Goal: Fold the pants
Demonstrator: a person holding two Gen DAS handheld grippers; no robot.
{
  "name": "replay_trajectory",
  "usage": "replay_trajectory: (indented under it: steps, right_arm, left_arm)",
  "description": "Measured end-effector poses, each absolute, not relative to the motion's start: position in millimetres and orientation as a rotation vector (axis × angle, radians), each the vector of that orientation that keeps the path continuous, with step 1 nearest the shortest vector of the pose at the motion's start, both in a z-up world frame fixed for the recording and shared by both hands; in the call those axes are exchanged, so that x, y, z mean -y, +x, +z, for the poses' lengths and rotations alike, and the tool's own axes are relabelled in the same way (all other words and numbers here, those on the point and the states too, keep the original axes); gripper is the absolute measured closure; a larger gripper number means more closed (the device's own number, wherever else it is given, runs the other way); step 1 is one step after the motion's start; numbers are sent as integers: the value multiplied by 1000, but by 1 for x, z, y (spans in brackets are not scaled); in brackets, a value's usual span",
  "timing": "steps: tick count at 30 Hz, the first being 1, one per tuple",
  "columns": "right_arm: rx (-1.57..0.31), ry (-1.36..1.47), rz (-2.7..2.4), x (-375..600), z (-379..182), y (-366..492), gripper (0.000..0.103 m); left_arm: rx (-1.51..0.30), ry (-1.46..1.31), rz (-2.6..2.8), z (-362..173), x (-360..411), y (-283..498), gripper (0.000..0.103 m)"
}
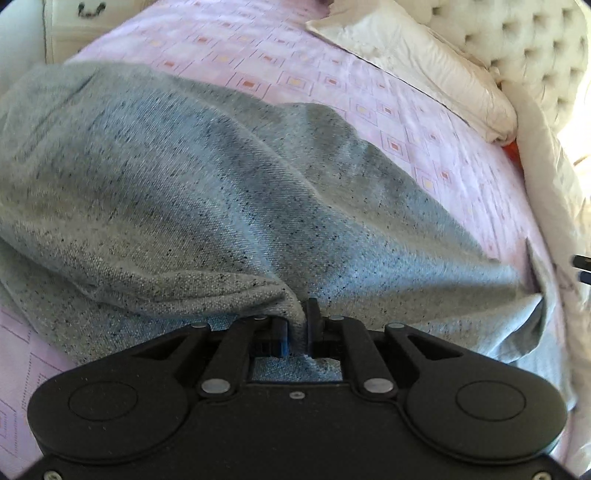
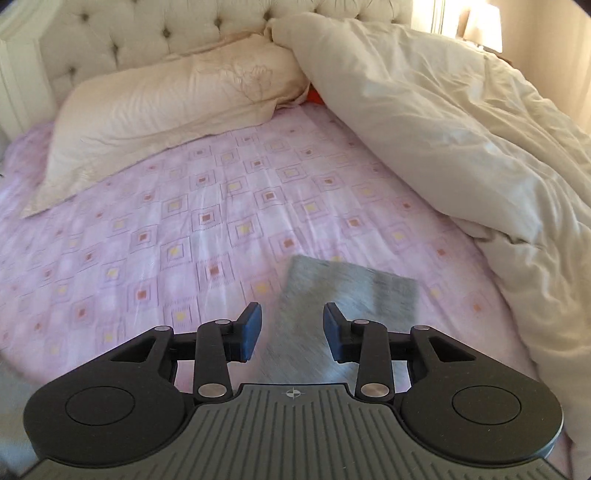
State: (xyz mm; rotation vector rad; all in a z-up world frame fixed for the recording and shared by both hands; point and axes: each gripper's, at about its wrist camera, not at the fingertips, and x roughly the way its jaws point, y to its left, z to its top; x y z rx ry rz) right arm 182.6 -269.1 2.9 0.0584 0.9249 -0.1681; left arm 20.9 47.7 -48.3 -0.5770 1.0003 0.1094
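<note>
Right now the grey pants (image 1: 207,177) are lying spread on the pink patterned bedsheet (image 2: 177,229), a fold pinched in the left gripper (image 1: 298,325). The right gripper (image 2: 291,328) is hanging released over one leg. A cream pillow (image 2: 166,107), a rumpled duvet (image 2: 461,129) and a tufted headboard (image 2: 147,33) are bordering the sheet.

The left claw (image 1: 299,325) is matte black: two round housings at 8 and 4 o'clock, each with a raised disc, joined by flat linkage bars on silver pivot pins. A small screw sits at centre. The right claw (image 2: 291,332) has the same build, with blue pads (image 2: 251,332), a grey ribbed plate and a small crosshair mark.
</note>
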Motion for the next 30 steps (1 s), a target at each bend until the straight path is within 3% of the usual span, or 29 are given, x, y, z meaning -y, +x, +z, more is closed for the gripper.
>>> replay_trajectory:
  steps: [12, 14, 24, 27, 30]
  right_arm:
    - [-1030, -362, -361, 227, -70, 218, 70]
    - [-1033, -332, -324, 238, -65, 213, 100]
    - [-753, 157, -170, 339, 80, 129, 100]
    - [-745, 221, -237, 381, 84, 85, 100]
    - [-846, 276, -287, 414, 46, 55, 100]
  left_arm:
    - [-982, -579, 58, -50, -52, 18, 88]
    - [-981, -574, 55, -51, -51, 19, 88]
    - [-991, -665, 35, -54, -64, 27, 90]
    - [-991, -669, 42, -51, -65, 26, 90]
    - [-992, -660, 48, -49, -64, 25, 90]
